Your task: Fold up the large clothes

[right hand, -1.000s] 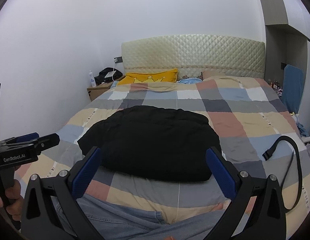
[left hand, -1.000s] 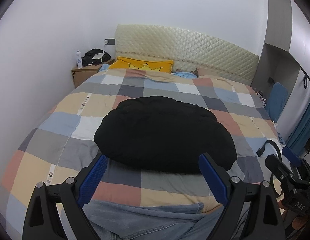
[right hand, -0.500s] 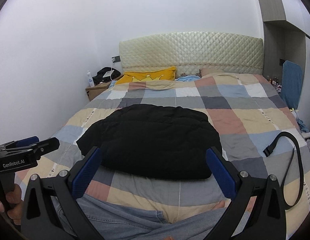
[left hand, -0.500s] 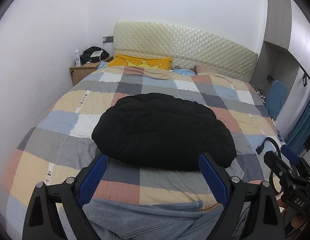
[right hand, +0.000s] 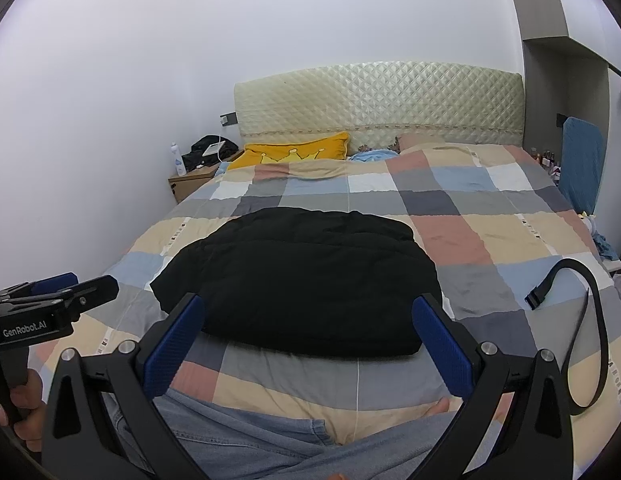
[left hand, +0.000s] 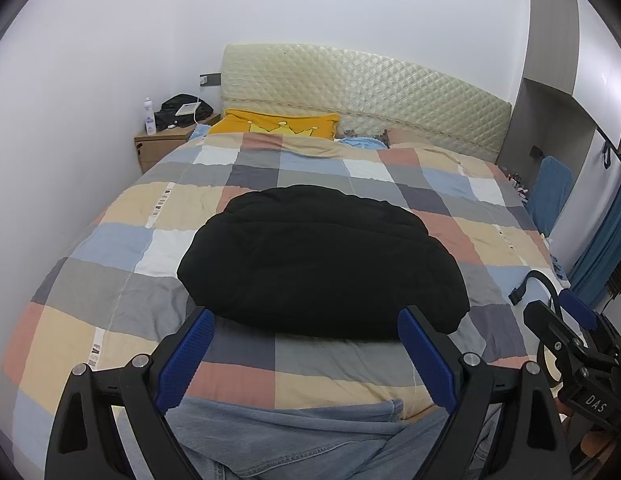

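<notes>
Black coat (left hand: 322,264) lies folded on the checked blanket (left hand: 110,240); my left gripper (left hand: 306,356) and right gripper (right hand: 310,344) hang wide apart, holding nothing.

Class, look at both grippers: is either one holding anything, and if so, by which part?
Nothing is held. The left gripper and right gripper are both open, apart from the black garment on the bed.

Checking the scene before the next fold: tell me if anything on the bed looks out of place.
One thing: a loose black strap lies curled on the checked quilt near the bed's right edge, apart from the folded black garment. Nothing looks spilled or damaged.
</notes>
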Demonstrator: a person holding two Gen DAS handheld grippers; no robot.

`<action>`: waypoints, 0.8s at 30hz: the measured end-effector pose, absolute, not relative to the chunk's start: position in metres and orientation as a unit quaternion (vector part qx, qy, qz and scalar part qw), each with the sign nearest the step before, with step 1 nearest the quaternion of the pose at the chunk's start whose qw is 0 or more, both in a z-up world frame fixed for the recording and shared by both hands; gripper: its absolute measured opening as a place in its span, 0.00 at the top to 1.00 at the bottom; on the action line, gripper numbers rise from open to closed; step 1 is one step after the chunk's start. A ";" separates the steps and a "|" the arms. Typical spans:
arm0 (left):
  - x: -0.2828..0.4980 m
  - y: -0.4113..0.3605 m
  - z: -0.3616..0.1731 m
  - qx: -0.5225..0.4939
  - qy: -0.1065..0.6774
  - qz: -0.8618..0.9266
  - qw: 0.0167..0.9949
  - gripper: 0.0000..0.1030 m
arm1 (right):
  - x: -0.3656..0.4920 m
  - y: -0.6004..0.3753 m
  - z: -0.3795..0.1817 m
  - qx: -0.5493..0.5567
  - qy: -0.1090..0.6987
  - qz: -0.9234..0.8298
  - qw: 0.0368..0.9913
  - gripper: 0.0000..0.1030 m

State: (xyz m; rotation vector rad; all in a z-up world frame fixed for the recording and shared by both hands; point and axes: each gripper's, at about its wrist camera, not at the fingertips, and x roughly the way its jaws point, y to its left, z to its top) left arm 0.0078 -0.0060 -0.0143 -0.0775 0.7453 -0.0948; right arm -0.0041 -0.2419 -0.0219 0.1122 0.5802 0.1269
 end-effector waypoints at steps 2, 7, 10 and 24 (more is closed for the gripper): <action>0.008 -0.006 -0.014 -0.038 0.363 -0.046 0.930 0.09 | -0.004 -0.243 -0.022 0.055 0.285 0.062 0.955 0.00; 0.008 -0.006 -0.014 -0.039 0.365 -0.045 0.929 0.09 | -0.005 -0.243 -0.021 0.055 0.284 0.063 0.955 0.00; 0.008 -0.005 -0.013 -0.038 0.363 -0.043 0.930 0.09 | -0.005 -0.242 -0.021 0.052 0.282 0.062 0.956 0.00; 0.006 -0.004 -0.012 -0.040 0.361 -0.040 0.931 0.09 | -0.007 -0.240 -0.016 0.051 0.278 0.053 0.958 0.00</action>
